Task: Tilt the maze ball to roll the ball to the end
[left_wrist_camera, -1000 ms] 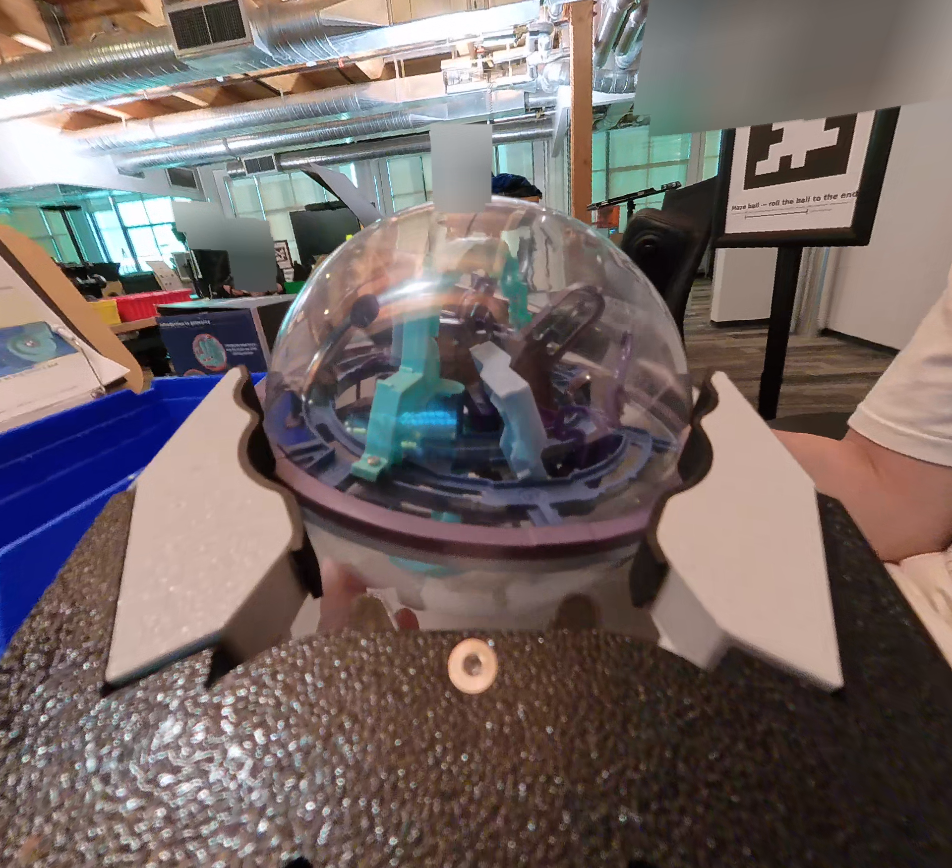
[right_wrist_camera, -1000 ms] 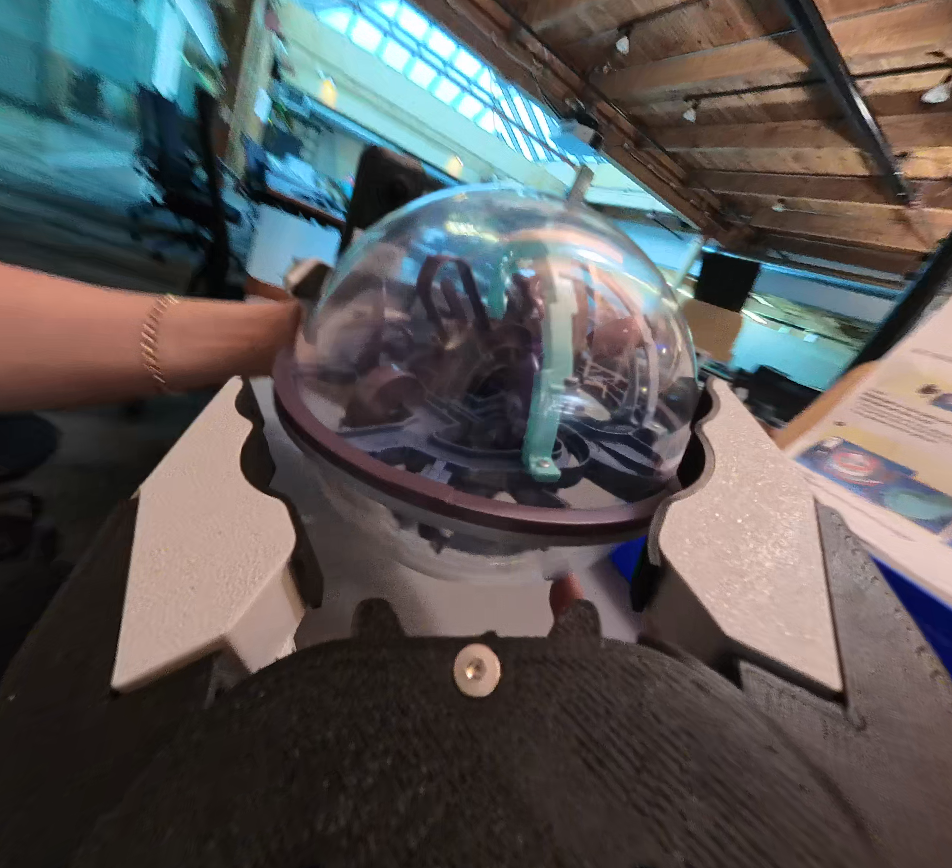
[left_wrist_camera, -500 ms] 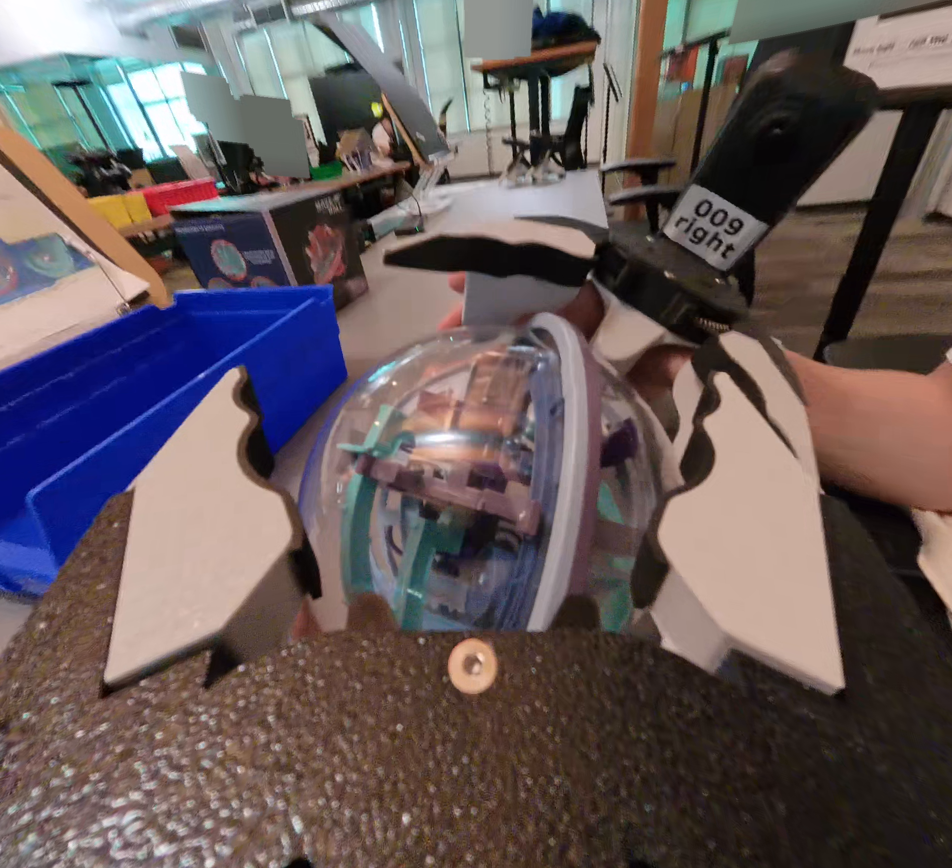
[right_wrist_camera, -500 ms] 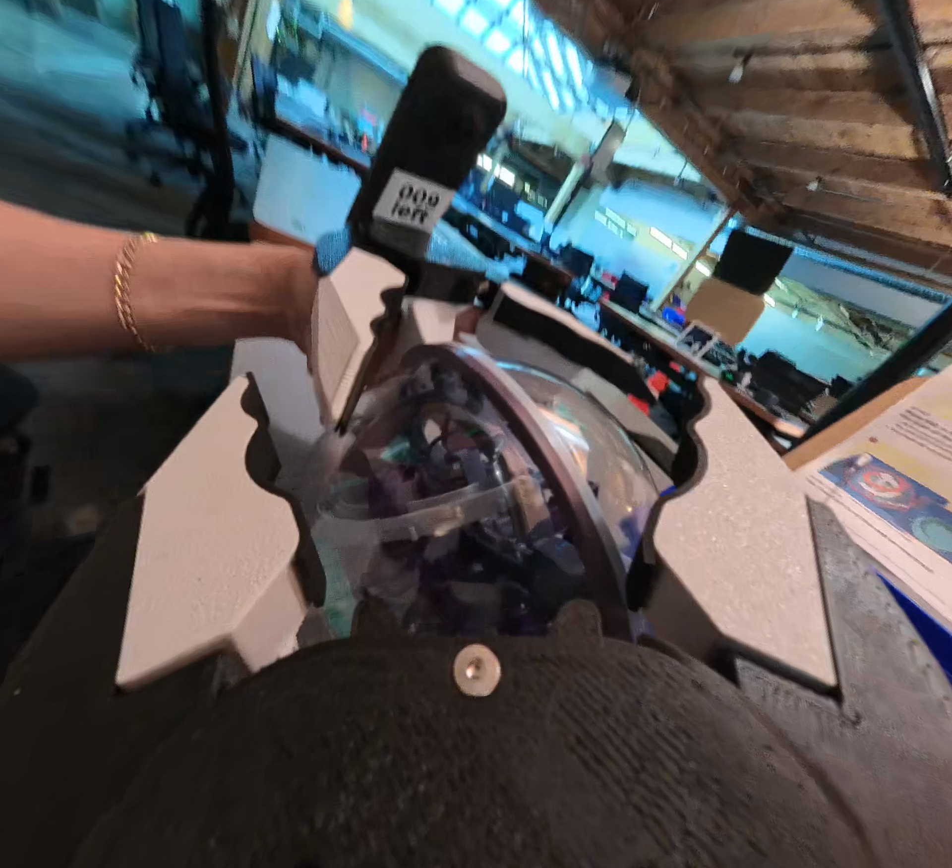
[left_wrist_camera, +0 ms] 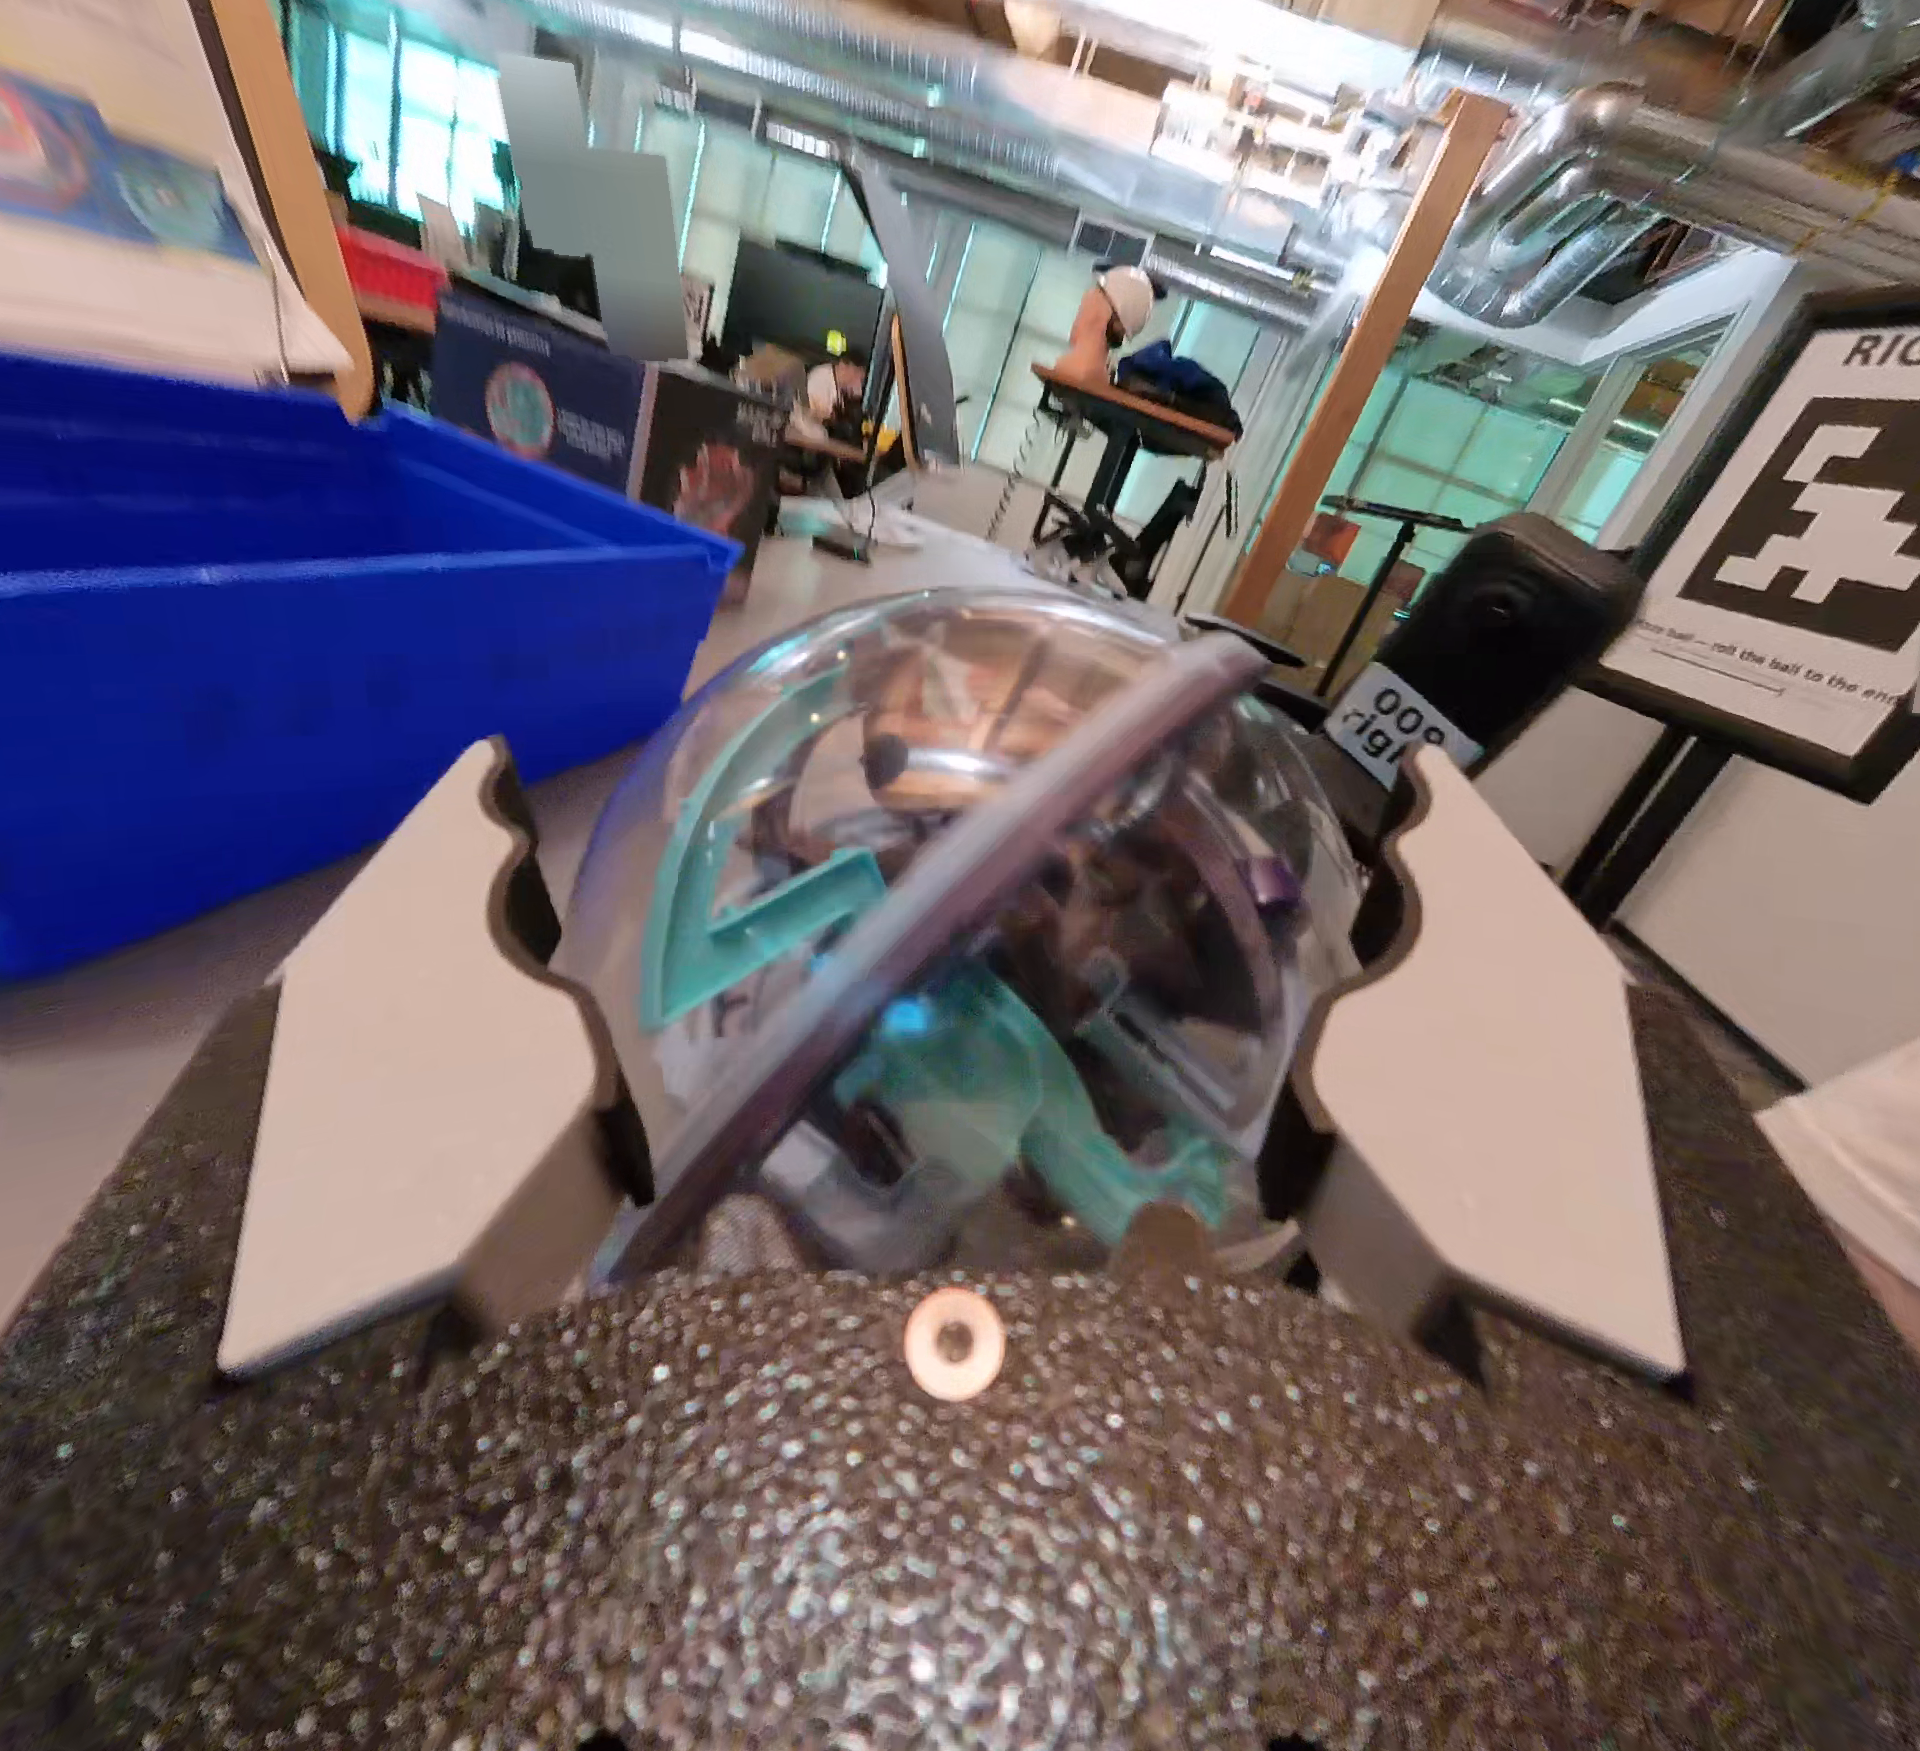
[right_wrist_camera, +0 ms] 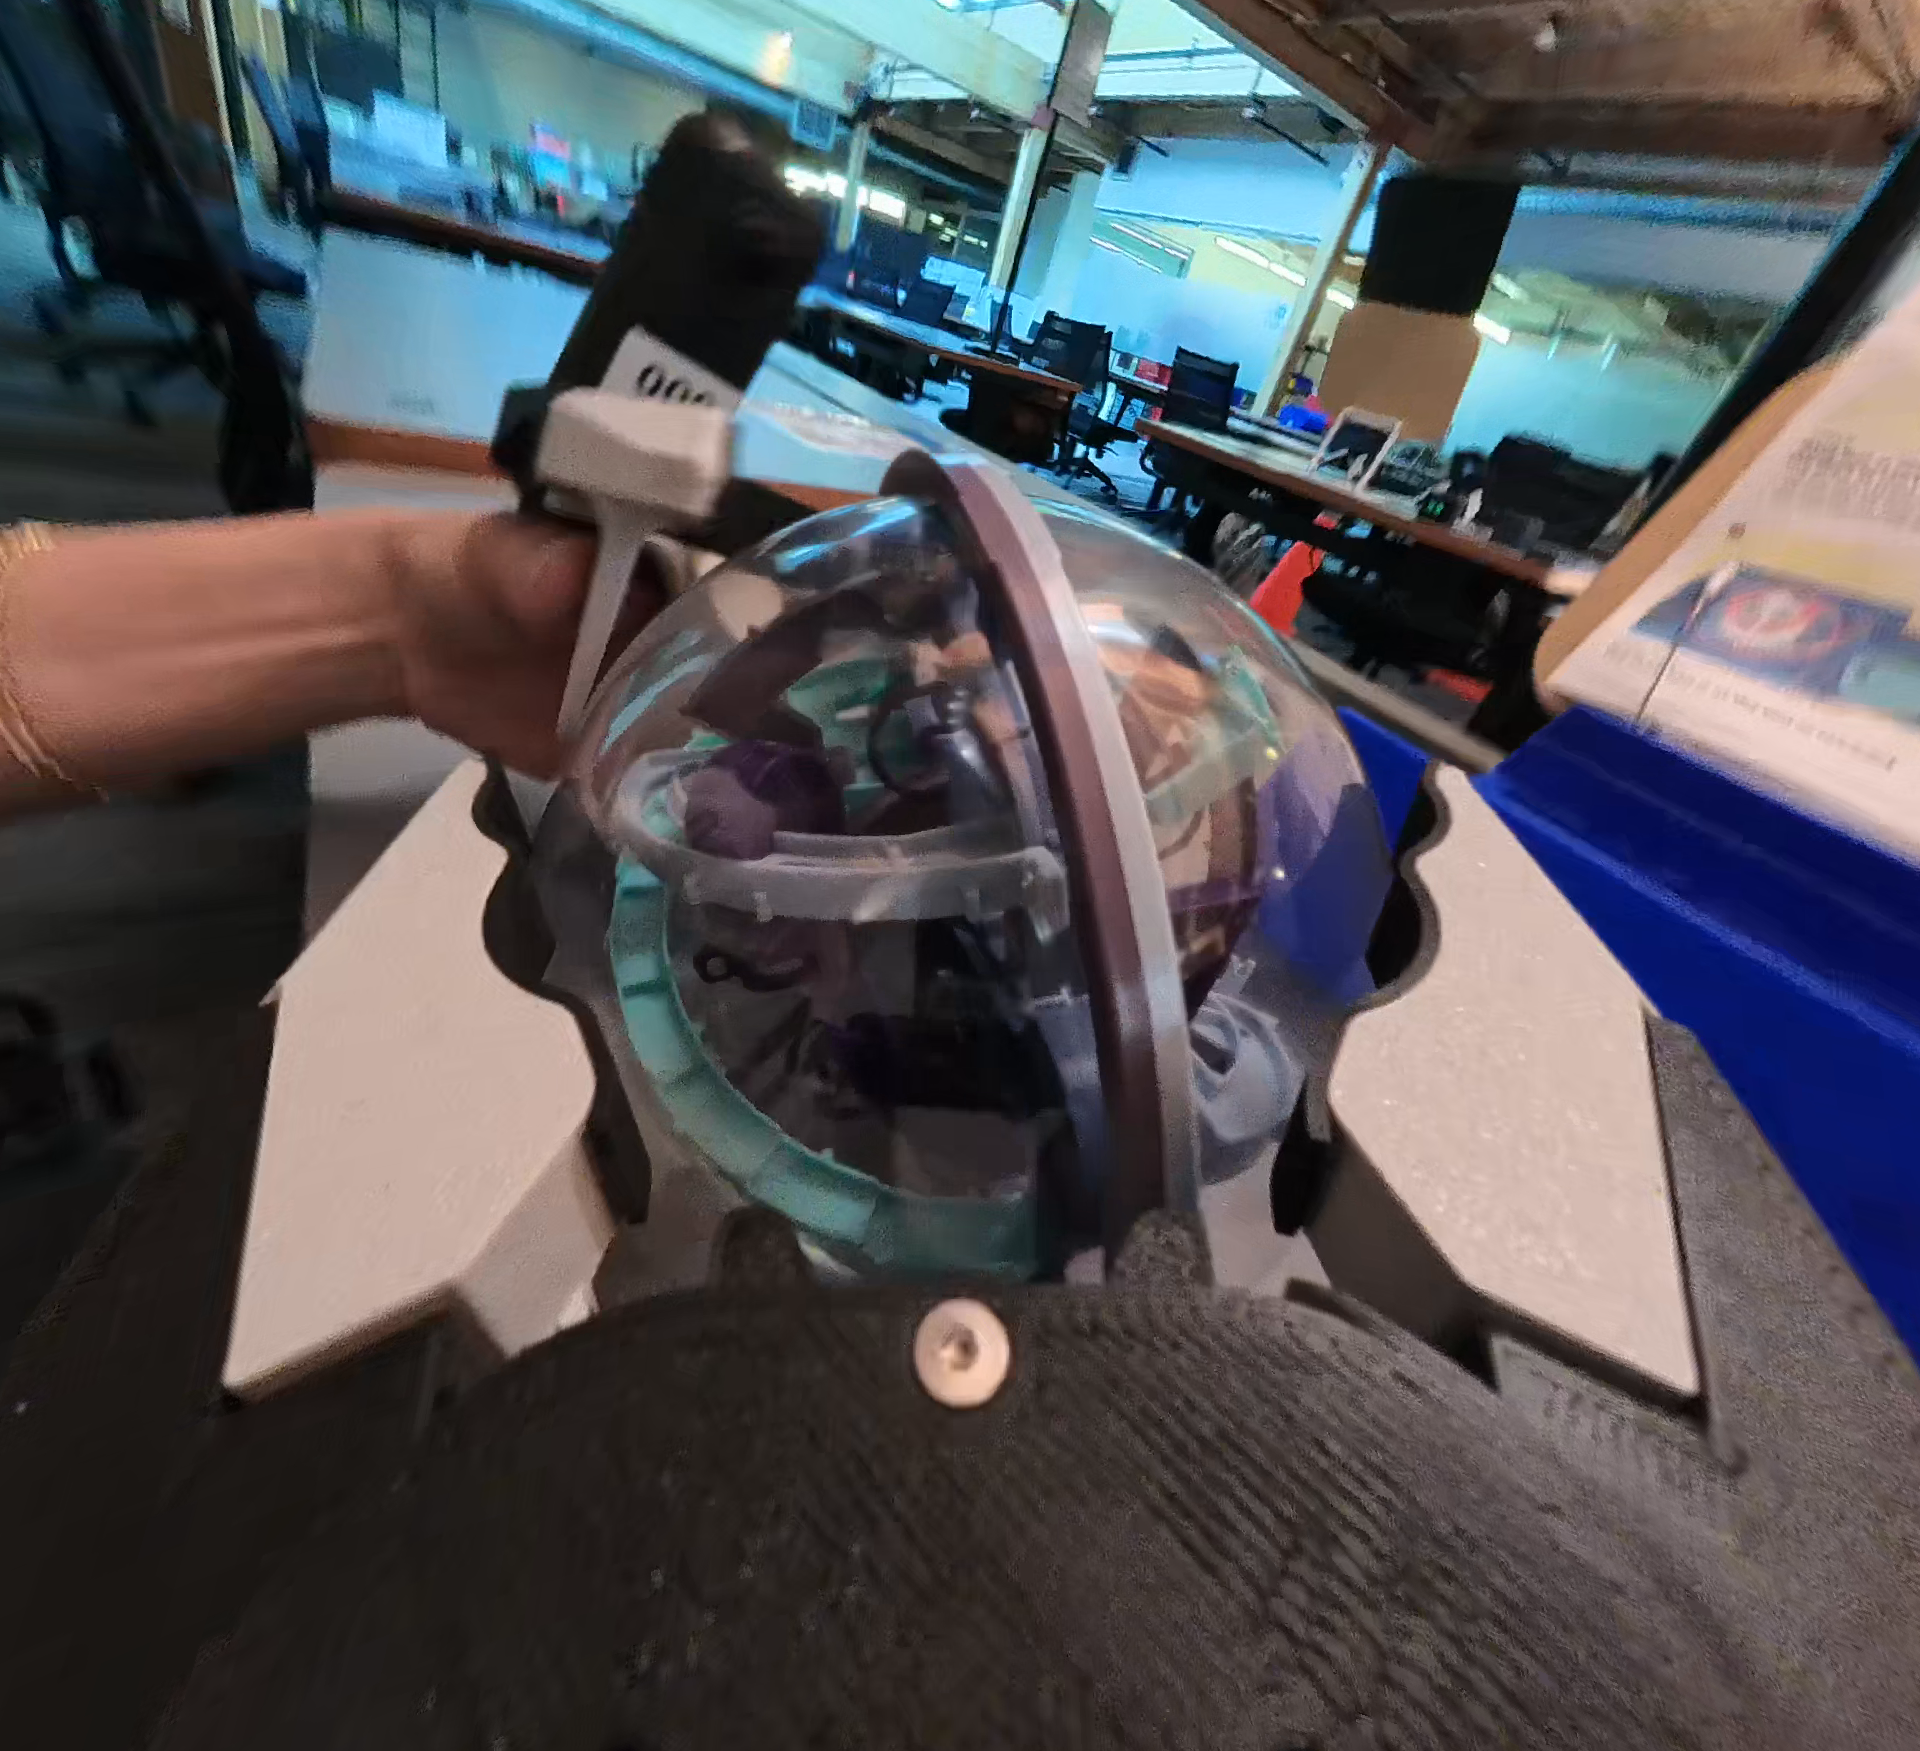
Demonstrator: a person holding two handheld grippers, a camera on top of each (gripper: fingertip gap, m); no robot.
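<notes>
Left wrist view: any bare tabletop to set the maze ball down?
Yes: grey tabletop lies bare between the blue bin and the maze ball, running back toward the boxes. Crowded right, where the other hand-held gripper sits behind the ball.

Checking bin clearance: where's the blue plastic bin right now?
The blue plastic bin sits on the table, left of the clear maze ball in the left wrist view, and right of it in the right wrist view.

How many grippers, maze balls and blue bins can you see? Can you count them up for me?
Grippers: 2, the left gripper and the right gripper
Maze ball: 1, clamped between both
Blue bin: 1
Total: 4
</notes>
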